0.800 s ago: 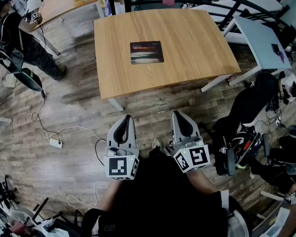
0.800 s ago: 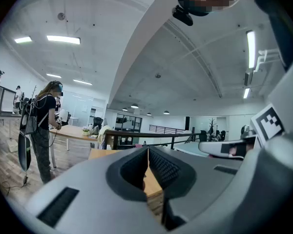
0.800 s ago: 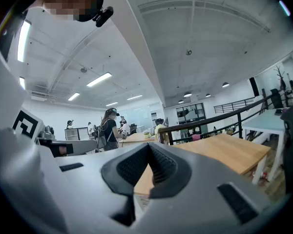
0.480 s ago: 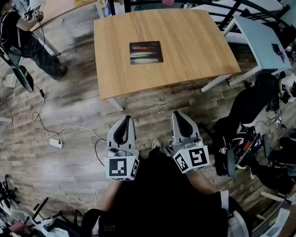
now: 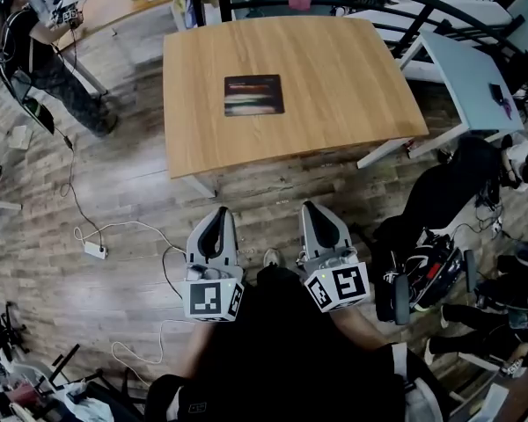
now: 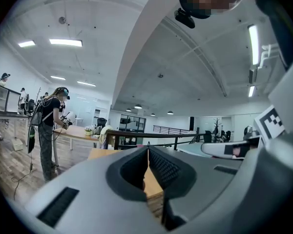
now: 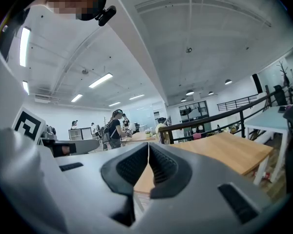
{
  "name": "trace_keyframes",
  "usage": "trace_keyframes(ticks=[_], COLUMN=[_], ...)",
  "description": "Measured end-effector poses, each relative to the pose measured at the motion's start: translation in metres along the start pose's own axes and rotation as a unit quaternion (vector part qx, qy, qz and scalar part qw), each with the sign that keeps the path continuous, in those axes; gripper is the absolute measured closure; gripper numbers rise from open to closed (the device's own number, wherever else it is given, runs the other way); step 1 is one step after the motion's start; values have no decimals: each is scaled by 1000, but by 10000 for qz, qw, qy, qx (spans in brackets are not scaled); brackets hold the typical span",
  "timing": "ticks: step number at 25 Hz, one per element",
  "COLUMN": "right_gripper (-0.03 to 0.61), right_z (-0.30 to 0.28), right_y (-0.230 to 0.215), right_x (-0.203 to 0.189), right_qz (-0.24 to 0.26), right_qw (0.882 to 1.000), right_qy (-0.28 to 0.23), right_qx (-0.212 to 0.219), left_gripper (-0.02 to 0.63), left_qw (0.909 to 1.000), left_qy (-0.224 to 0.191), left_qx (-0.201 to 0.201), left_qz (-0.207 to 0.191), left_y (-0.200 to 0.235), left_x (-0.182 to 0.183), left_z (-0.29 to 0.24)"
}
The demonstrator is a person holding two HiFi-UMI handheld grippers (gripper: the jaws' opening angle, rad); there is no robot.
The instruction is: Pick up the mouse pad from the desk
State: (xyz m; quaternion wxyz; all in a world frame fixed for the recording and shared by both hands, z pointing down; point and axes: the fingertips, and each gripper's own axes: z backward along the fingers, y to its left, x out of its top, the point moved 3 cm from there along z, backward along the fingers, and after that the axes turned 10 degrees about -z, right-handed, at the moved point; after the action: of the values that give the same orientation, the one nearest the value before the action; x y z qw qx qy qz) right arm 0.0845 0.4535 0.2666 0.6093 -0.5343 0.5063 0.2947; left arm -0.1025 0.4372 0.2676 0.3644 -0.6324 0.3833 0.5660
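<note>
Barely changed — mouse pad (image 5: 254, 95) still flat on desk (image 5: 352, 86); bystander (image 5: 26, 47) shifted.

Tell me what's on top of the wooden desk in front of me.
Only the mouse pad lies on the desk, flat, left of its middle; the rest of the top is bare wood. Whatever is under the pad is covered.

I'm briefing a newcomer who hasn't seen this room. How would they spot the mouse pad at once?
Look at the big light wooden desk in the head view's upper middle. The mouse pad lies flat slightly left of its centre: a dark rectangle with pale streaks, the only thing on that desktop.
</note>
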Motion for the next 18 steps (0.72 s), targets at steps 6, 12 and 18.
trace_keyframes(ticks=[6, 12, 18], right_gripper=[546, 547, 546], right_z=[-8, -27, -62], right_y=[-29, -47, -66], right_x=[8, 9, 4], right_qz=[-118, -212, -224], right_qw=[9999, 9997, 9995], right_qy=[24, 105, 197], right_qx=[88, 57, -113], left_gripper=[589, 588, 589], left_qw=[9999, 9995, 9992], left_qy=[90, 303, 399], left_qx=[91, 96, 13], left_qz=[16, -17, 33], left_y=[-15, -13, 5], left_x=[1, -7, -17], left_z=[-17, -35, -78])
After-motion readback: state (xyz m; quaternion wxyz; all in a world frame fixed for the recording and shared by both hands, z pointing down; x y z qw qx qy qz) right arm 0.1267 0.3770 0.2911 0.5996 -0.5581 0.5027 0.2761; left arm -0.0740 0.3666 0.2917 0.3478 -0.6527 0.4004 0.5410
